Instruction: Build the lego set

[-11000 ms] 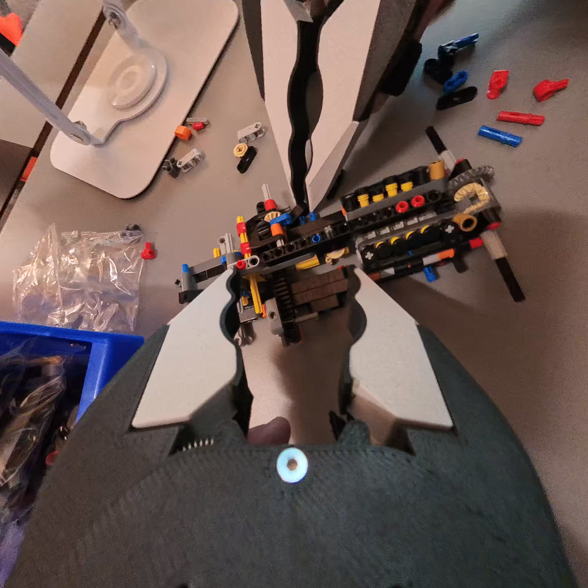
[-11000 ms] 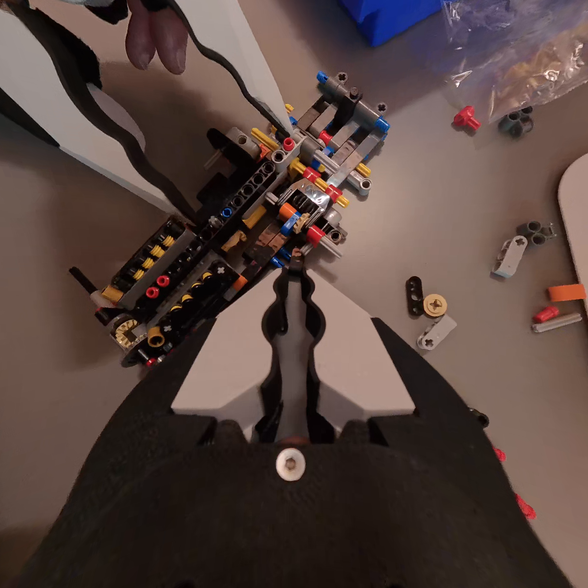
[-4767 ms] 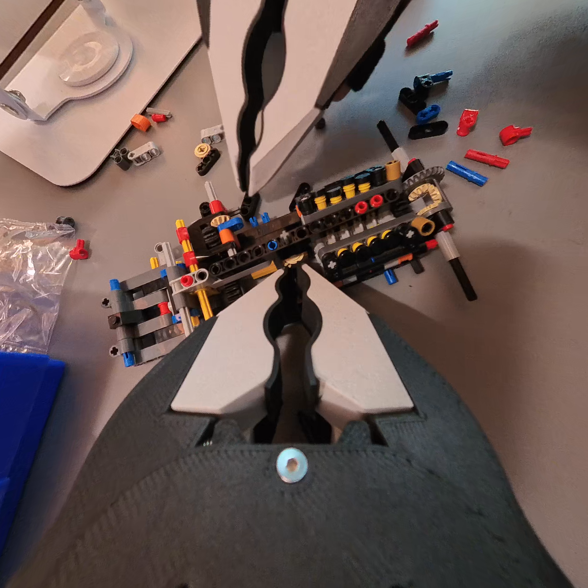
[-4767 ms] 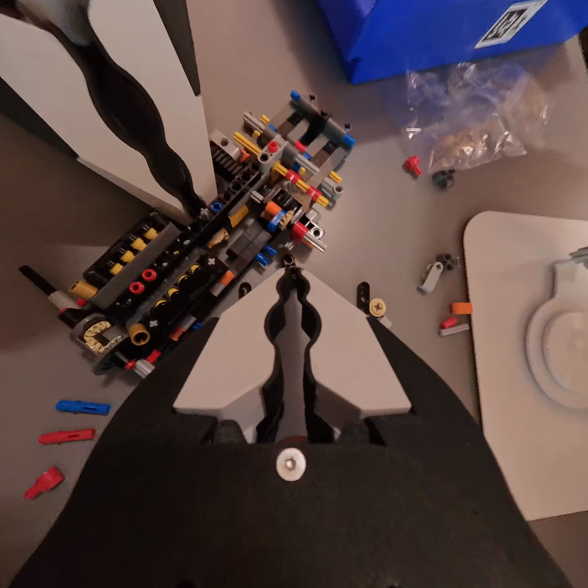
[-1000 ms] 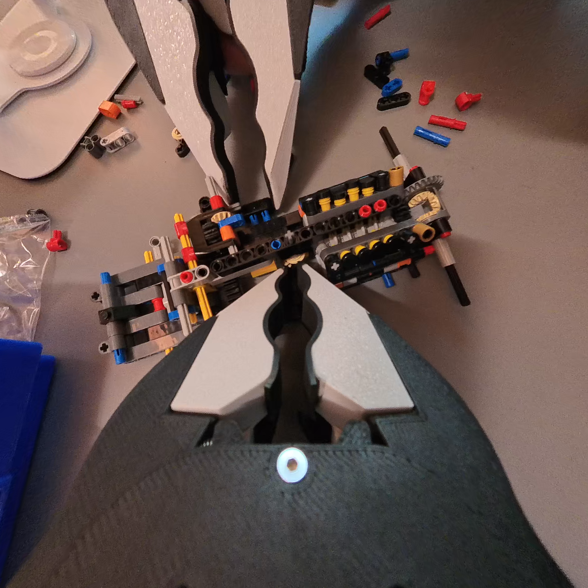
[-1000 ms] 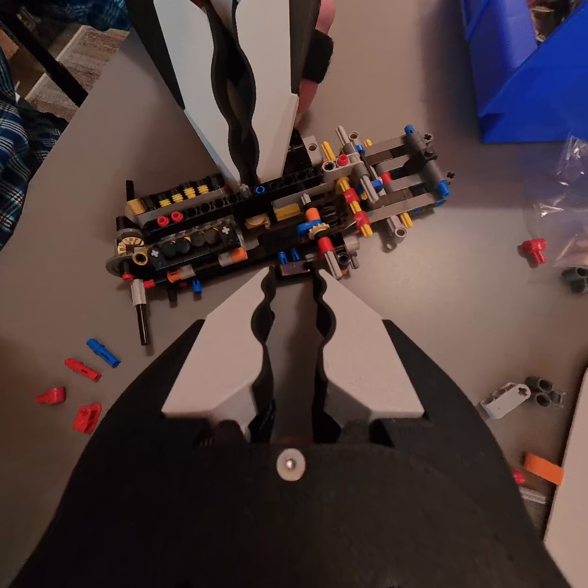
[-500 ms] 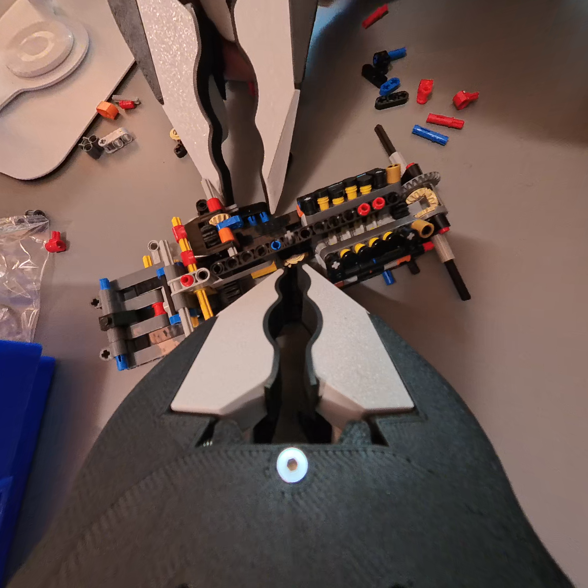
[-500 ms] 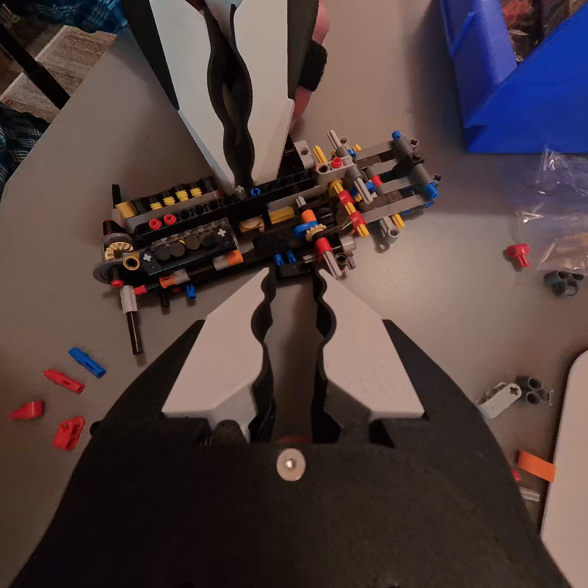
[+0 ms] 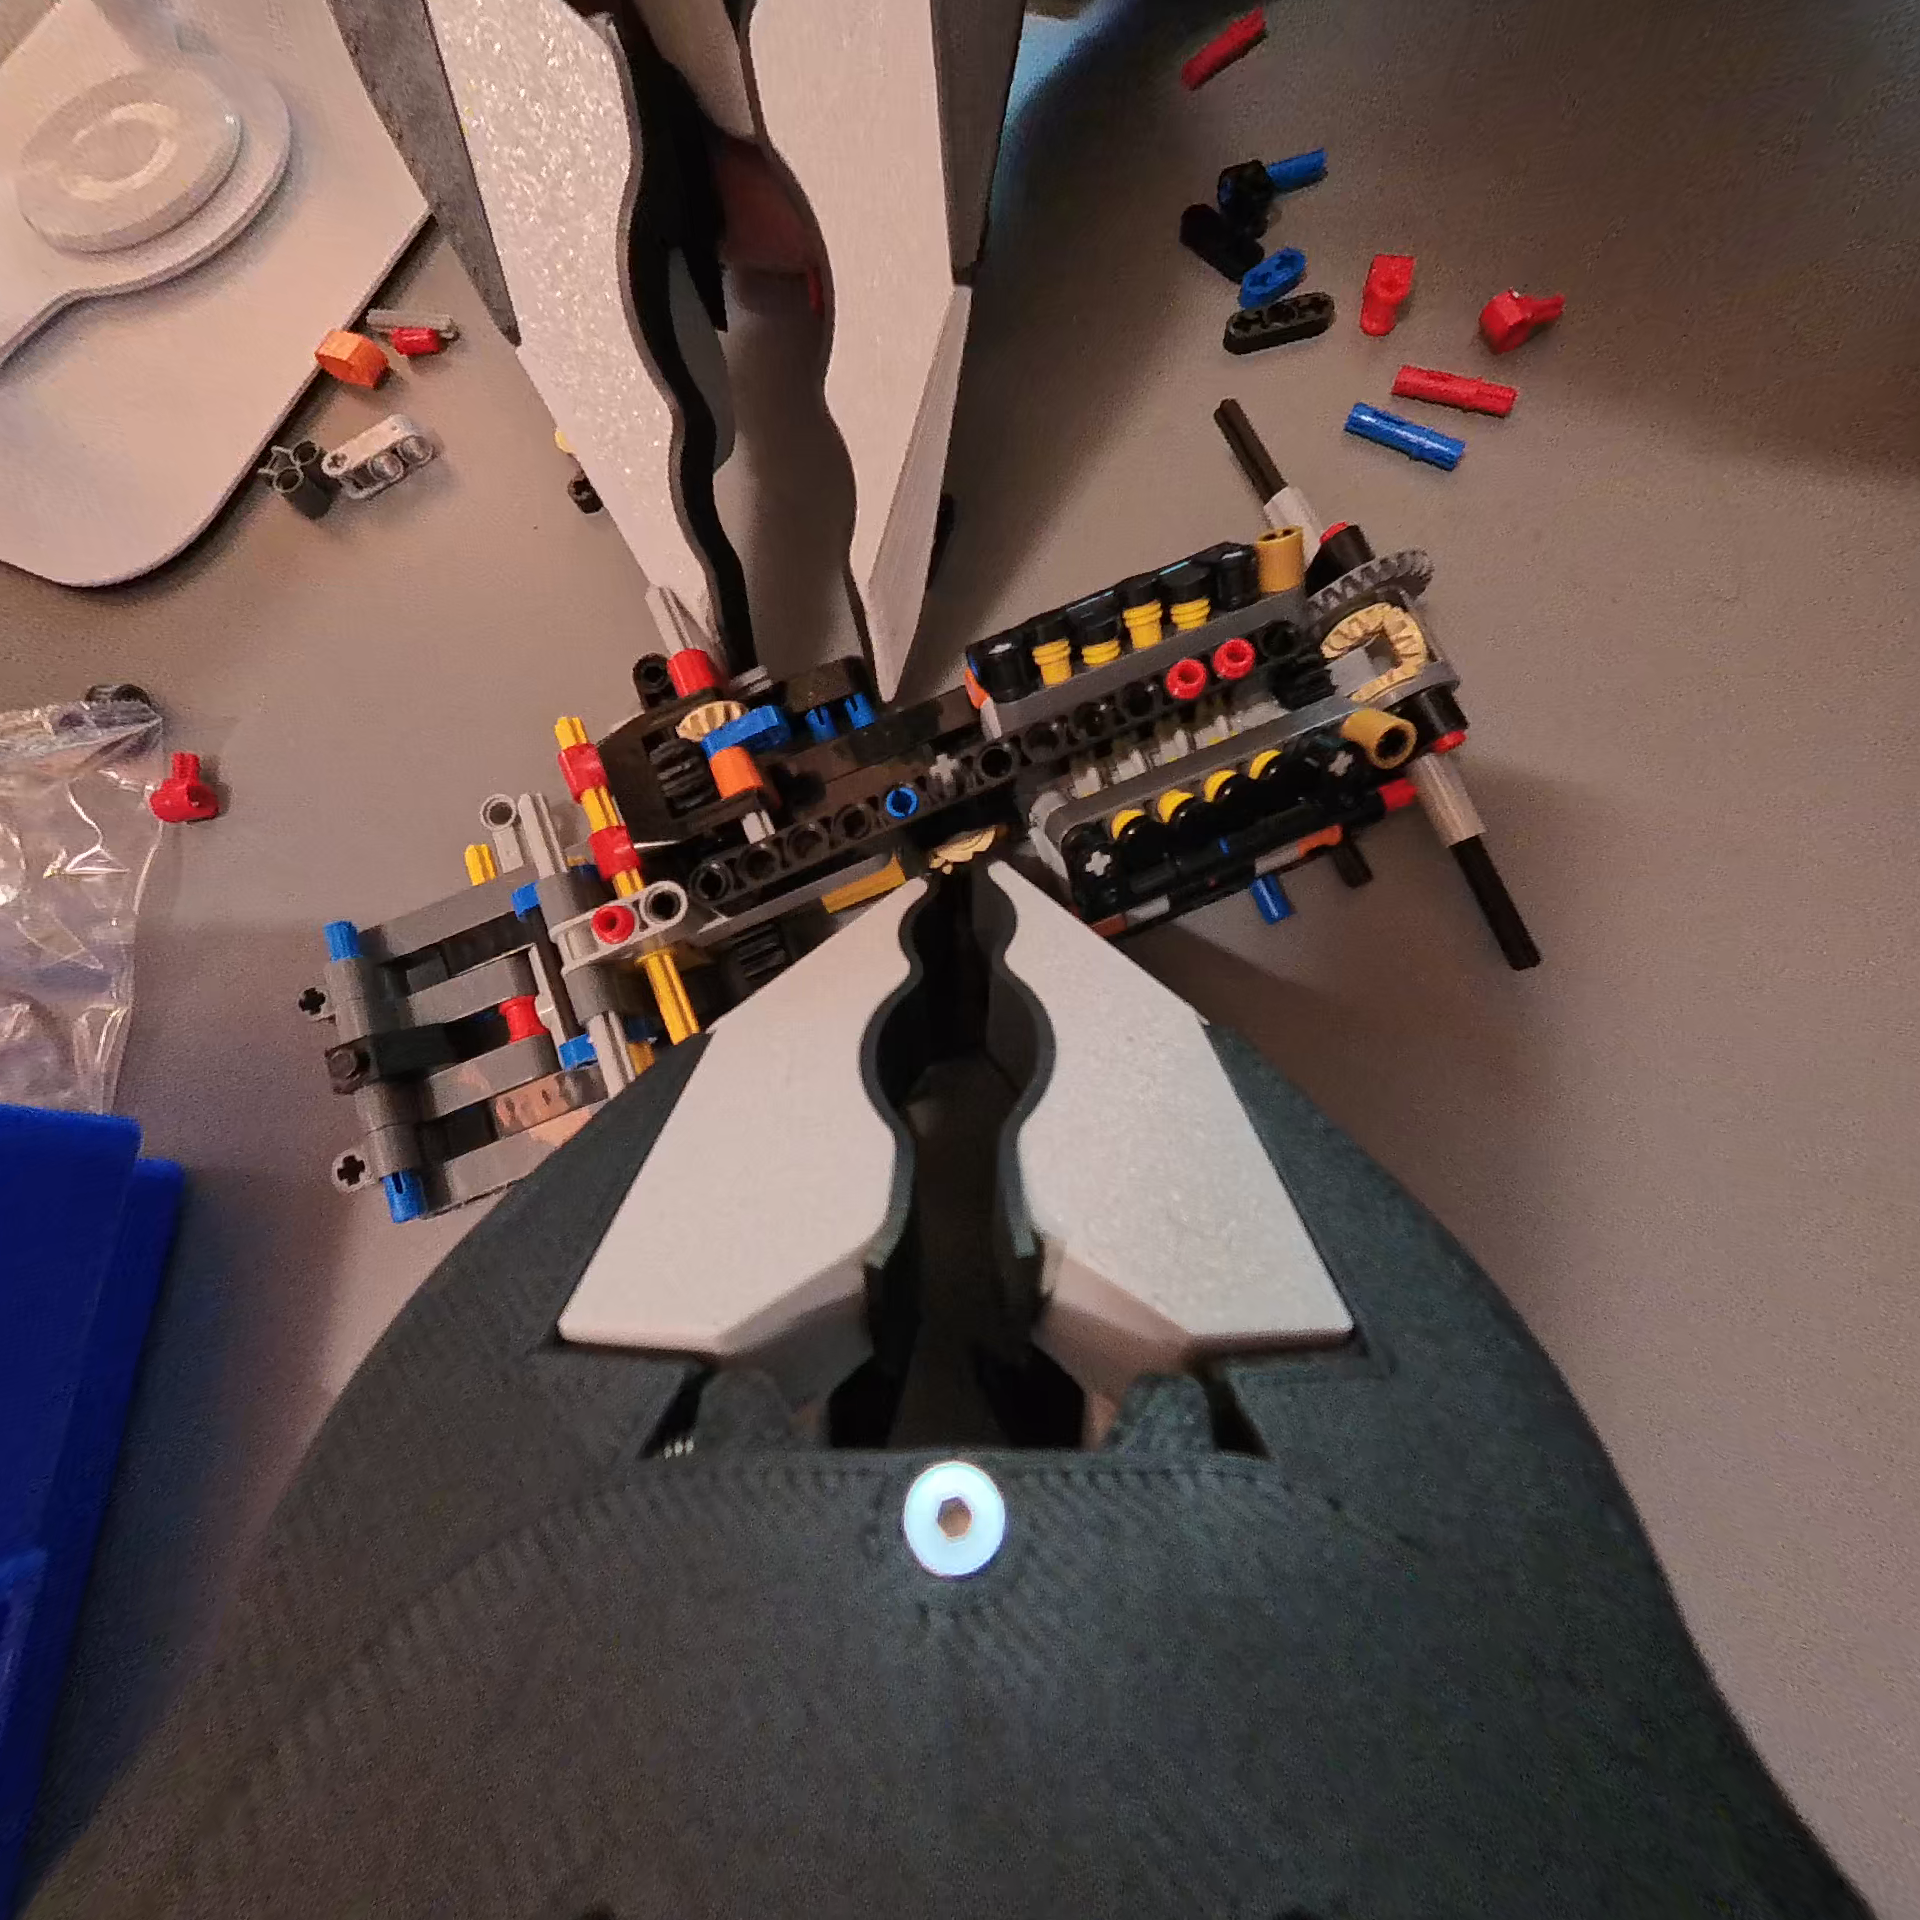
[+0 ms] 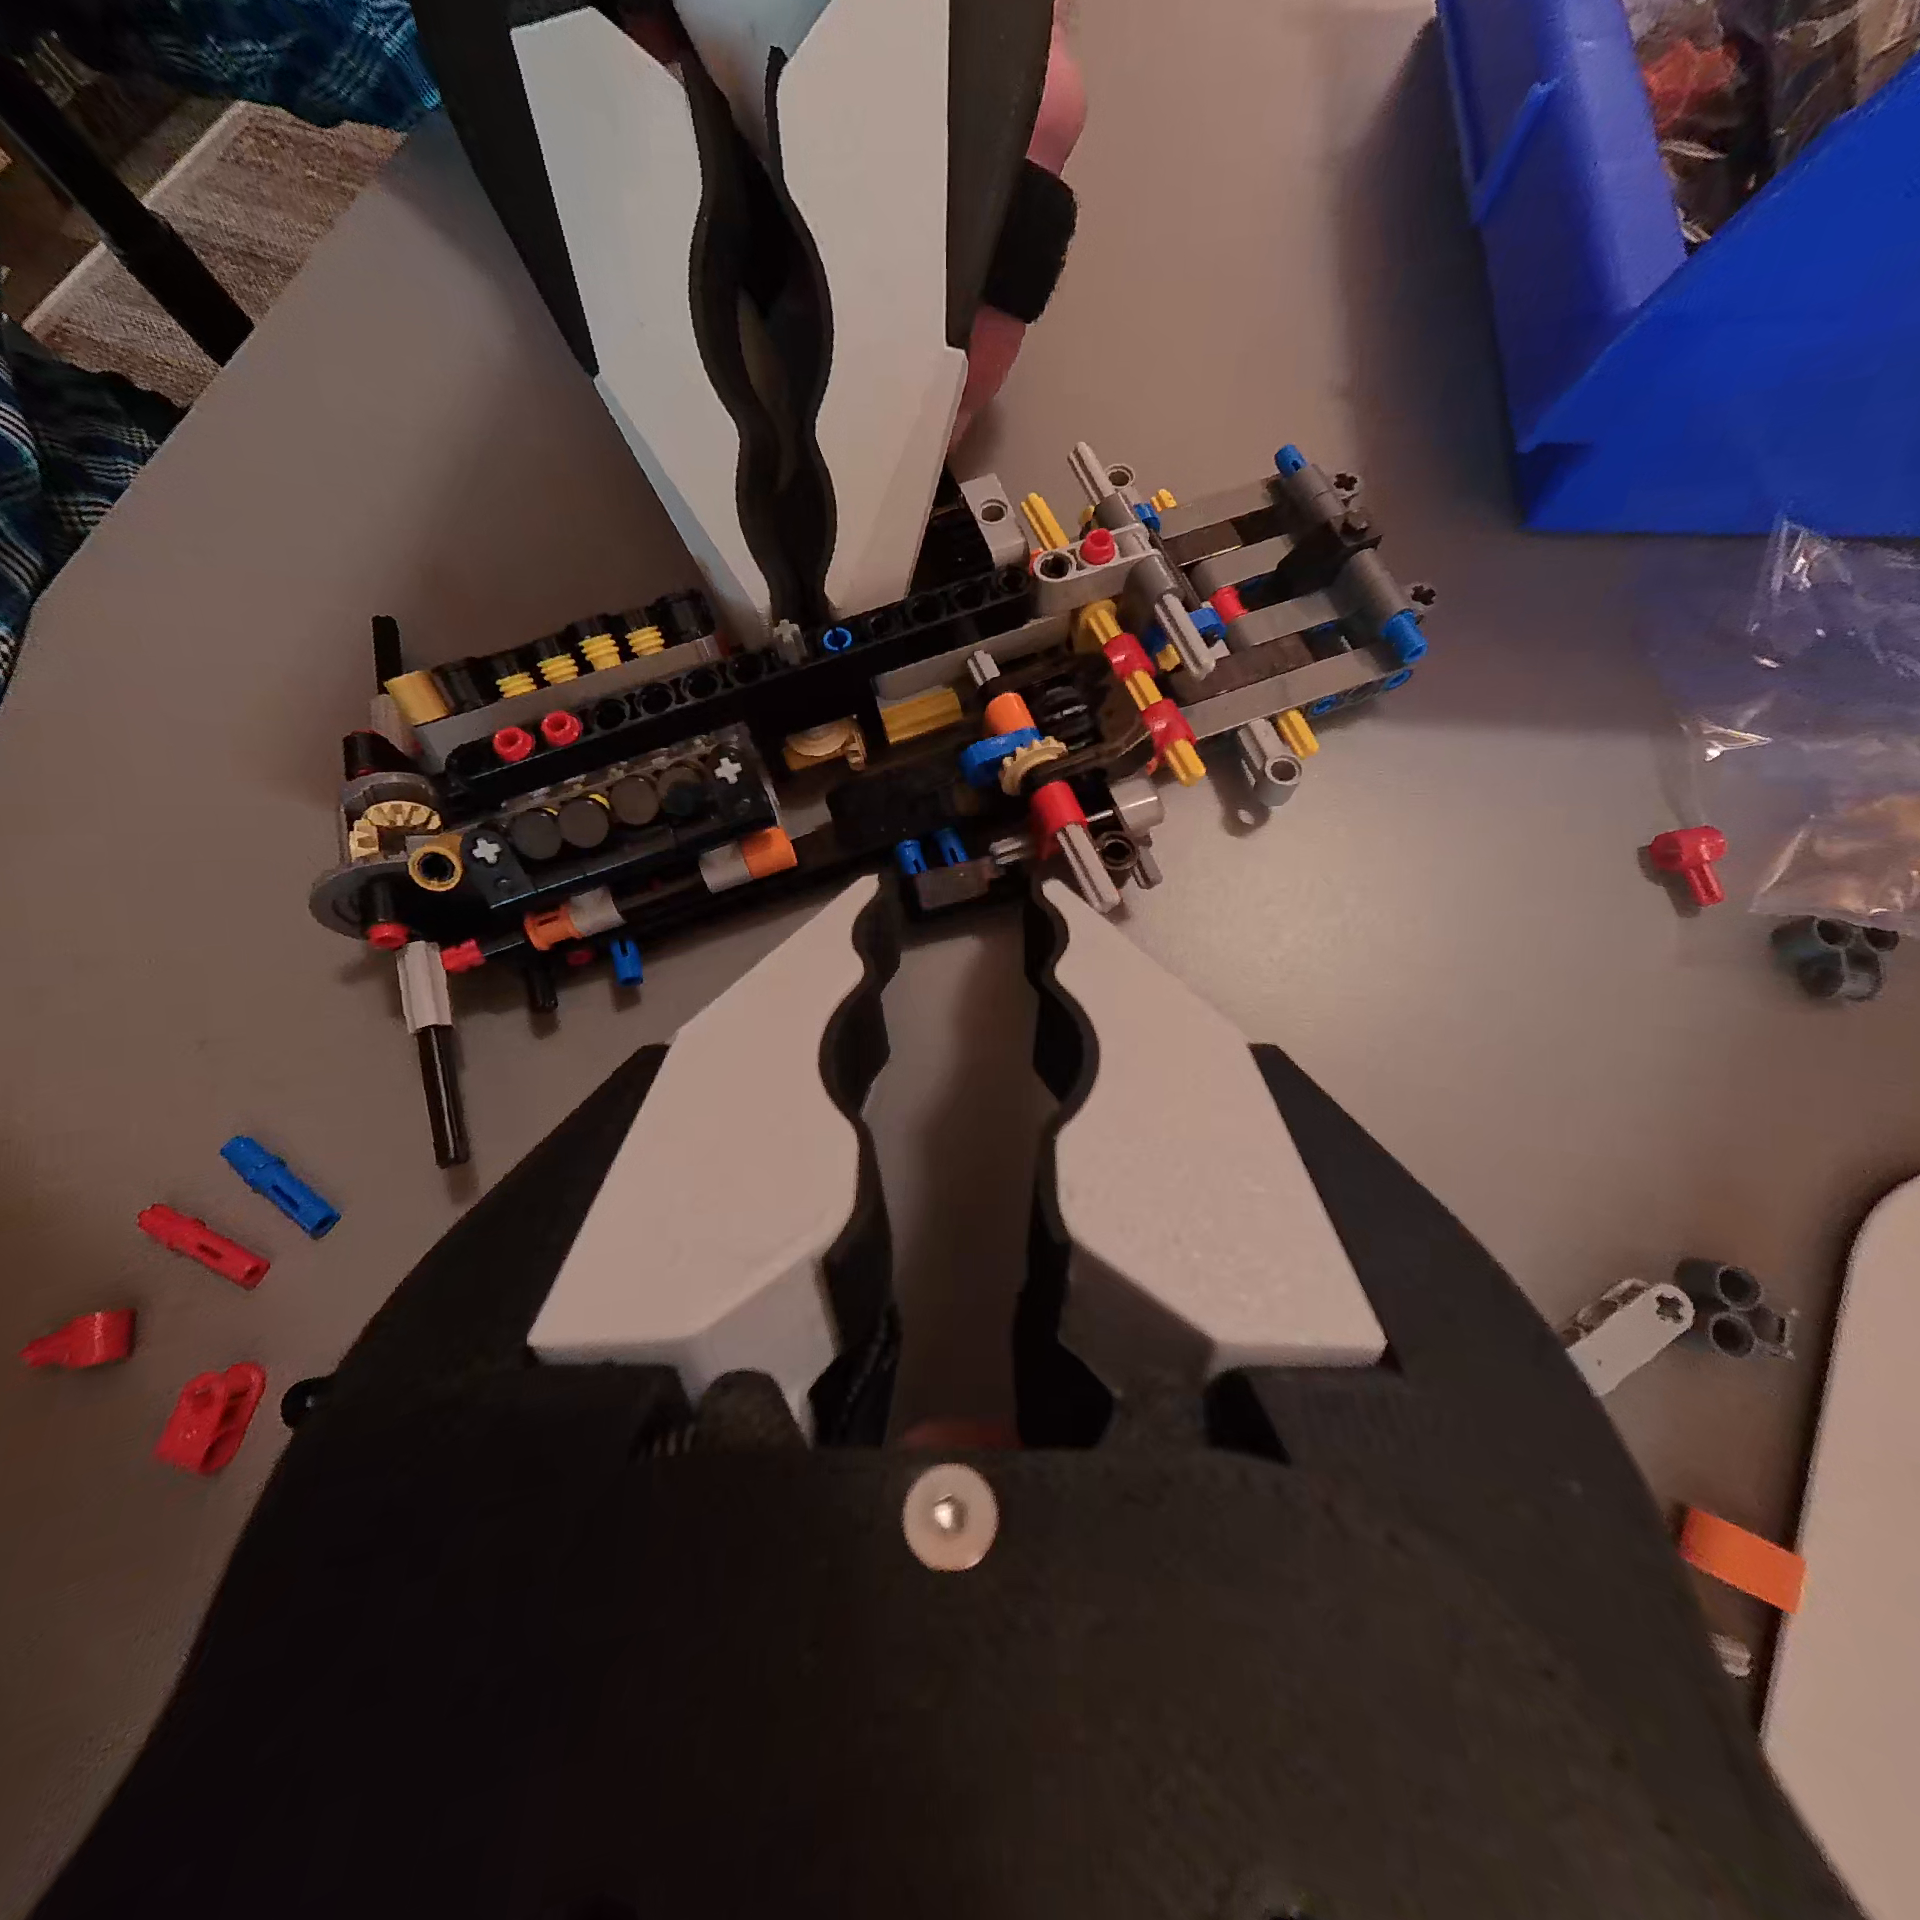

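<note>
The long Lego Technic model [image 9: 935, 769] of black and grey beams with yellow, red and blue pins lies flat on the grey table, also in the right wrist view [image 10: 831, 717]. My left gripper [image 9: 961, 878] is shut, its tips against the model's near black beam by a tan gear; it also shows from the far side [image 10: 795, 613]. My right gripper [image 10: 956, 894] is narrowly parted, closed on a small black piece [image 10: 951, 888] at the model's opposite edge; it also shows in the left wrist view [image 9: 805, 675].
Loose red, blue and black pieces [image 9: 1444, 390] lie past the model's gear end, also in the right wrist view [image 10: 208, 1247]. A blue bin [image 10: 1714, 312], a clear bag [image 9: 52, 883], a white stand base [image 9: 156, 312] and small grey pieces [image 10: 1662, 1320] surround it.
Over eleven seconds my left gripper has closed. My right gripper went from shut on a small piece to parted at the model's edge. In the last second little has moved.
</note>
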The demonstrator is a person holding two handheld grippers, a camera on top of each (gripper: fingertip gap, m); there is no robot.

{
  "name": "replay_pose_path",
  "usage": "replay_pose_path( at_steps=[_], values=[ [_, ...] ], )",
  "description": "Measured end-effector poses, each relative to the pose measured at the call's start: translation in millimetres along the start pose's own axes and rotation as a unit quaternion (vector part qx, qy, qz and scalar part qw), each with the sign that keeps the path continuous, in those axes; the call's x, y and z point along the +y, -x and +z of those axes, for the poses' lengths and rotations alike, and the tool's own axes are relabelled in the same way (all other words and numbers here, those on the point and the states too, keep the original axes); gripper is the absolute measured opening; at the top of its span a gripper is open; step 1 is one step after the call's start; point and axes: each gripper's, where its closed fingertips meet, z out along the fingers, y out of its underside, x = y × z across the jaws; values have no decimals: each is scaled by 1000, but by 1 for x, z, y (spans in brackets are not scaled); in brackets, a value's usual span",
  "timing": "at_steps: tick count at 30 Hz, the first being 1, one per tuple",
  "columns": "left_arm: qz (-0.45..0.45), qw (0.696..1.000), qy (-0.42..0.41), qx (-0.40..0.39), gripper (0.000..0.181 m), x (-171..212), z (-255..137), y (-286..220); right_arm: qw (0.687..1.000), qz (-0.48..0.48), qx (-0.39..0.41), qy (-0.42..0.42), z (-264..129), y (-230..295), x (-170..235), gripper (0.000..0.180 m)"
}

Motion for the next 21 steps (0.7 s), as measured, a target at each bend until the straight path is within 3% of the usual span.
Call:
replay_pose_path(
  at_steps=[1,21],
  values=[
    [0,1000,0,0,2,0,0,0,1000,0,0,0,0,0,0,20],
    [5,1000,-1,0,2,0,0,-1,1000,-9,-11,14,4,4,3,28]
  ],
)
